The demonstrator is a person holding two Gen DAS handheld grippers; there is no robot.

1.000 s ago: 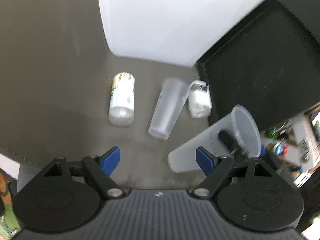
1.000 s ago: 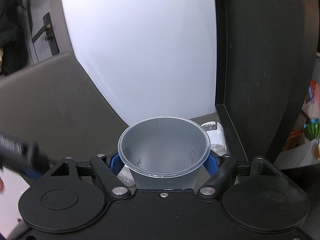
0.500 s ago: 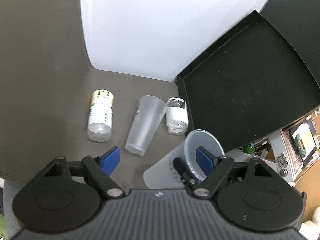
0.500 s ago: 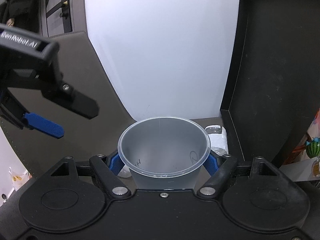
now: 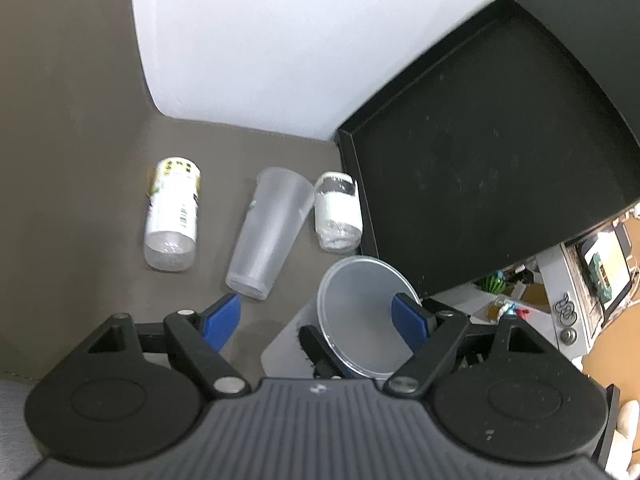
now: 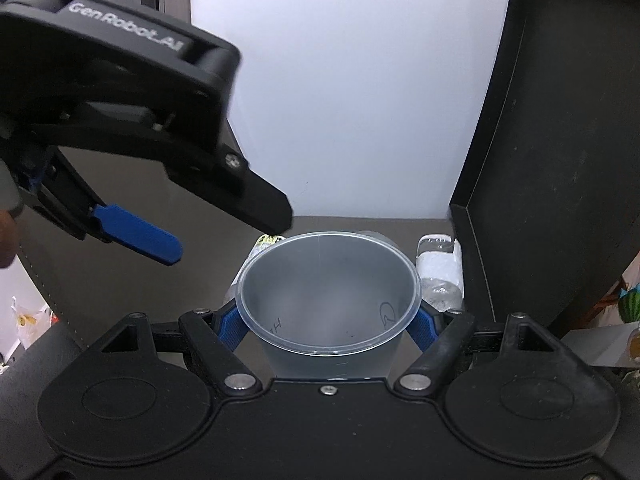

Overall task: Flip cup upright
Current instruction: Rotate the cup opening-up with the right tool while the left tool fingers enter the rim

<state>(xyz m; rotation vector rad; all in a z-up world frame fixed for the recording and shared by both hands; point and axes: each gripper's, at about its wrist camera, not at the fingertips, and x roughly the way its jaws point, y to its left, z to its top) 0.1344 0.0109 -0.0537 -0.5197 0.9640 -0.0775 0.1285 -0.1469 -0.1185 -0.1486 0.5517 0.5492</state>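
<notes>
My right gripper is shut on a frosted plastic cup, its open mouth facing the camera. The same cup shows in the left wrist view, tilted, held above the grey table, its rim between my left gripper's blue pads. My left gripper is open and empty; it also shows in the right wrist view at the upper left, above the cup. A second frosted cup lies on its side on the table.
A yellow-labelled bottle and a small clear bottle lie on their sides either side of the lying cup. A black tray stands at the right. A white wall is behind. The table edge is at the lower left.
The held cup has shifted left in the left wrist view and turned its mouth more toward that camera. My left gripper has come much closer above the right gripper.
</notes>
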